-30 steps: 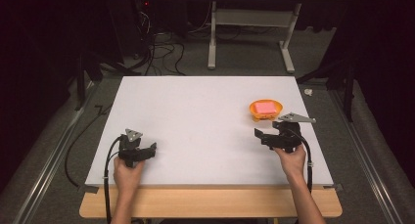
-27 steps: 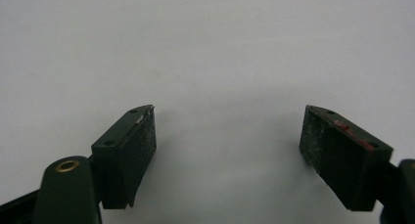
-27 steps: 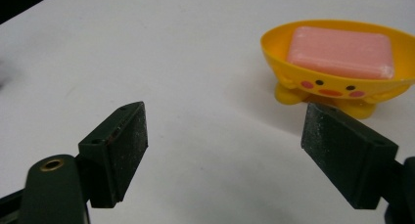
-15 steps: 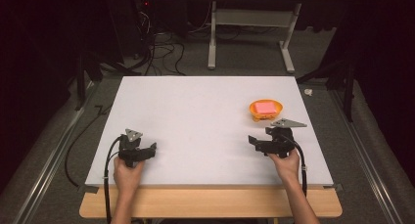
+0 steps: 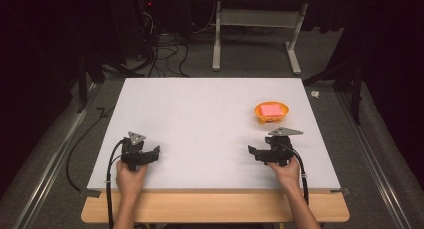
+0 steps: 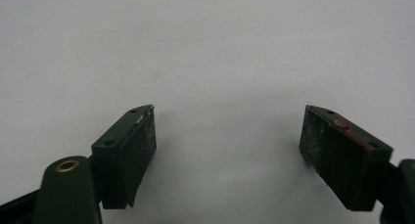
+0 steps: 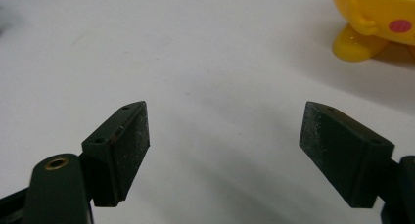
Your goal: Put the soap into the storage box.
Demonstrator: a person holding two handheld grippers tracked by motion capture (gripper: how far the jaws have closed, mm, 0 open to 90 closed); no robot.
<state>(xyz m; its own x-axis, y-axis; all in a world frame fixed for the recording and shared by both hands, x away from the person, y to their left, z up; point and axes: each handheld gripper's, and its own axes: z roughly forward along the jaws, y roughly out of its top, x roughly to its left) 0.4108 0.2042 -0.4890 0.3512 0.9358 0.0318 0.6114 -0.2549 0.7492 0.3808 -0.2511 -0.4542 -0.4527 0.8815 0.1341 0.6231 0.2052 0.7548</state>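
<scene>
Sitting on table (image 5: pixel 200 114): orange bowl (image 5: pixel 271 112) w/ pink block (image 5: pixel 271 109) inside; both hand-held grippers, left (image 5: pixel 154 153) & right (image 5: pixel 252 151), gaping, empty.

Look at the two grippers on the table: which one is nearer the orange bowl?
The right gripper: the orange bowl stands just beyond it, while the left gripper rests far across the table.
</scene>
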